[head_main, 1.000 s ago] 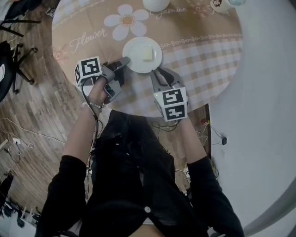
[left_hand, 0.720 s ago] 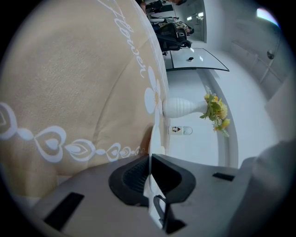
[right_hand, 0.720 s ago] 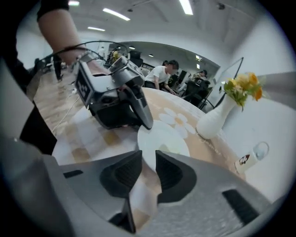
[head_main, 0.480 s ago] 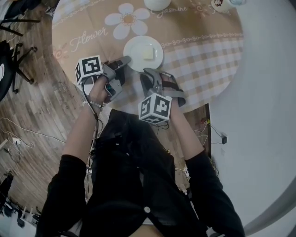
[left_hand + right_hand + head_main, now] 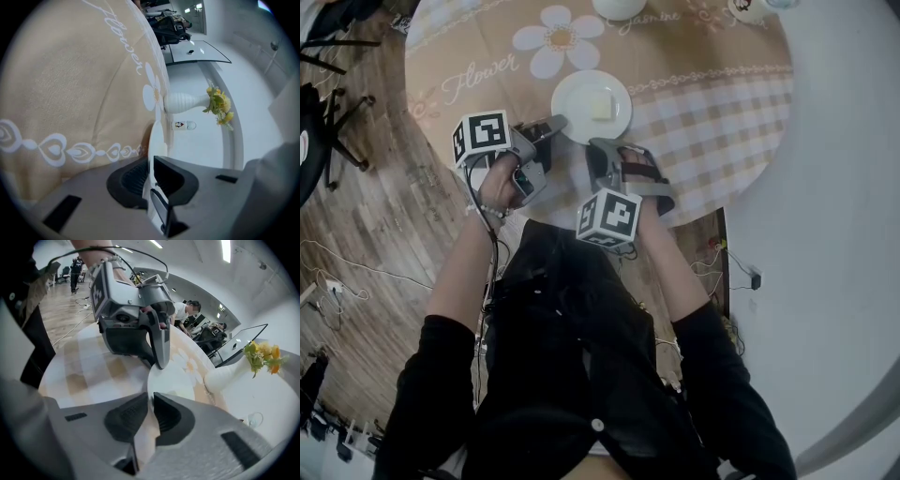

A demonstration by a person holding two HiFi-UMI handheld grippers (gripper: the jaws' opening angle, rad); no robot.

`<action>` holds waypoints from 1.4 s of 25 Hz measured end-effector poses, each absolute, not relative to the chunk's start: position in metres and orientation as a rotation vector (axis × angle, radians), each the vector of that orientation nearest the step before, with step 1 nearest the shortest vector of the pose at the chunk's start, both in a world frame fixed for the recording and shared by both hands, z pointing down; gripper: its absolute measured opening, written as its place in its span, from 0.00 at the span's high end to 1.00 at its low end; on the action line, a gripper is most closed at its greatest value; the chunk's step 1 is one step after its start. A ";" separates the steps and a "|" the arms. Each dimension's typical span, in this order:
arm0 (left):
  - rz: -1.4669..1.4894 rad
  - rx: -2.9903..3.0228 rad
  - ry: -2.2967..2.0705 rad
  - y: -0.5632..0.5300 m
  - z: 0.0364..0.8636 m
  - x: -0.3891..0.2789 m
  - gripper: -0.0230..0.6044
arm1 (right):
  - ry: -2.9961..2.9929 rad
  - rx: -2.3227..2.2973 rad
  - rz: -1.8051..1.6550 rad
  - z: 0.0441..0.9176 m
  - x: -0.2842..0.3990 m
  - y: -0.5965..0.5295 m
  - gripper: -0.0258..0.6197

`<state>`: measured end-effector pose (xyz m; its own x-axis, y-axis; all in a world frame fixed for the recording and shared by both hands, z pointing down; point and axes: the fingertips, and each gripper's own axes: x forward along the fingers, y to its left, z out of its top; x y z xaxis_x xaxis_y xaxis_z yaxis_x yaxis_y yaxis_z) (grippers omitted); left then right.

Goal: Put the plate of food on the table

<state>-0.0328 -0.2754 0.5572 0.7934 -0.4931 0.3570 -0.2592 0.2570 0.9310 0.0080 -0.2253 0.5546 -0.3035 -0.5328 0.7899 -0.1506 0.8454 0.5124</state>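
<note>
Right gripper has backed off the plate in the last second, jaws closed on nothing; the plate sits flat on the table, food aboard. Left gripper still pinches the rim; placing looks done, only that release remains.

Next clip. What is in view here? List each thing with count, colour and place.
plate: one, white, on the table
food: one piece, pale yellow, on the plate
vase: one, white, far side of the table
flowers: one bunch, yellow, in the vase
cup: one, white, far edge of the table
tablecloth: one, beige, flowers and checks
left gripper: grey, shut on plate rim
right gripper: grey, jaws together, by the plate's near edge
</note>
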 end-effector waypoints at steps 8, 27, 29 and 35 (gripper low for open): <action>-0.150 1.360 -0.684 -0.267 0.548 -0.044 0.90 | -1.880 0.531 -0.358 0.558 -0.001 -0.228 0.91; -0.252 1.568 -0.759 -0.264 0.432 -0.080 0.94 | -2.180 0.859 0.021 0.475 0.016 -0.237 0.96; -0.271 1.598 -0.771 -0.262 0.418 -0.079 0.95 | -2.228 0.926 0.074 0.457 0.024 -0.238 0.96; -0.345 1.722 -0.795 -0.254 0.383 -0.102 0.96 | -2.375 1.098 0.220 0.414 0.010 -0.233 0.96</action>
